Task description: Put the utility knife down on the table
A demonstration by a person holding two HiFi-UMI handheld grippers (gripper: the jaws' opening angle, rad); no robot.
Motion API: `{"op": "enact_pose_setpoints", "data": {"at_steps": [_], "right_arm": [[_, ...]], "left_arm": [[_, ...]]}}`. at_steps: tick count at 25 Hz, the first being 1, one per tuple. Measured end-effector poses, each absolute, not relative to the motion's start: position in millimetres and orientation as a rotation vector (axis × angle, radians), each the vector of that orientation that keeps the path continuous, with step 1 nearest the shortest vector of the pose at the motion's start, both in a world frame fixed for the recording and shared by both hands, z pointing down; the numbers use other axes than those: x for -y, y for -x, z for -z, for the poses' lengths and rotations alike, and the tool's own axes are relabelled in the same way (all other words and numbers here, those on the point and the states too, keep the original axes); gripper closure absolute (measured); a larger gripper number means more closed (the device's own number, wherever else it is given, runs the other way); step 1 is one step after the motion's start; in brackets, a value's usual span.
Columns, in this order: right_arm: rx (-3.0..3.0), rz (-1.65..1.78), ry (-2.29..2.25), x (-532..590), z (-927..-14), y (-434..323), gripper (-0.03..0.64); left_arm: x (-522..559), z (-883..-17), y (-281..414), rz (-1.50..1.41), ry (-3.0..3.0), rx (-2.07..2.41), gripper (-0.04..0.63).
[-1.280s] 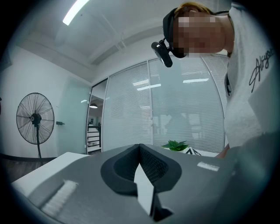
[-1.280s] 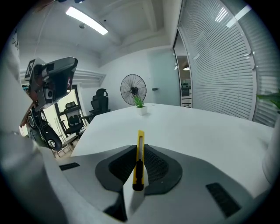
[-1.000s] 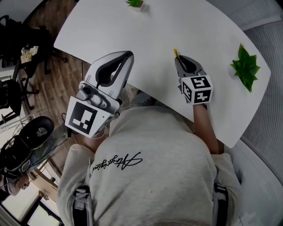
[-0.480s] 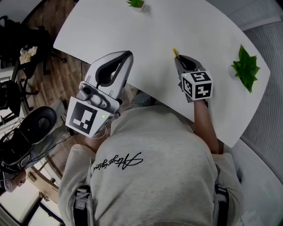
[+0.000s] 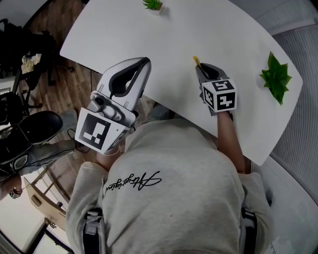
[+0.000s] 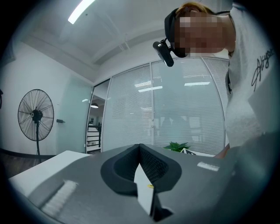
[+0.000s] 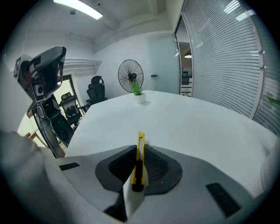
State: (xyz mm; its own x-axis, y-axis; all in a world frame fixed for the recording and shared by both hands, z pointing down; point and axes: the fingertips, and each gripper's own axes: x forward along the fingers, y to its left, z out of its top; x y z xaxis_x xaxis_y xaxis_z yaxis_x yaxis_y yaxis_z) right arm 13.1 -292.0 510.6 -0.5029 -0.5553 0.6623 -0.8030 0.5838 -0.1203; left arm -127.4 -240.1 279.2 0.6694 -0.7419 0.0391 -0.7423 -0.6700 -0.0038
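- Utility knife (image 7: 141,146) — clamped in the right gripper's (image 5: 200,68) closed jaws, yellow tip poking out over the table (image 5: 164,39).
- Left gripper (image 6: 139,148) — jaws pressed together, empty.

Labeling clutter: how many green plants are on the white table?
2. A small potted green plant at the white table's far edge; a leafy green plant near the right edge. Others could be out of frame.
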Motion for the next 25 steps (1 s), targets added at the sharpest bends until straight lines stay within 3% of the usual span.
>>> {"op": "enact_pose_setpoints", "data": {"at_steps": [25], "right_arm": [[2.165,-0.533,-1.059,292.8,-518.1,-10.1,0.565]], "left_arm": [[240.6,-277.3,129.4,-0.044,-2.872,1.239,0.597]]}}
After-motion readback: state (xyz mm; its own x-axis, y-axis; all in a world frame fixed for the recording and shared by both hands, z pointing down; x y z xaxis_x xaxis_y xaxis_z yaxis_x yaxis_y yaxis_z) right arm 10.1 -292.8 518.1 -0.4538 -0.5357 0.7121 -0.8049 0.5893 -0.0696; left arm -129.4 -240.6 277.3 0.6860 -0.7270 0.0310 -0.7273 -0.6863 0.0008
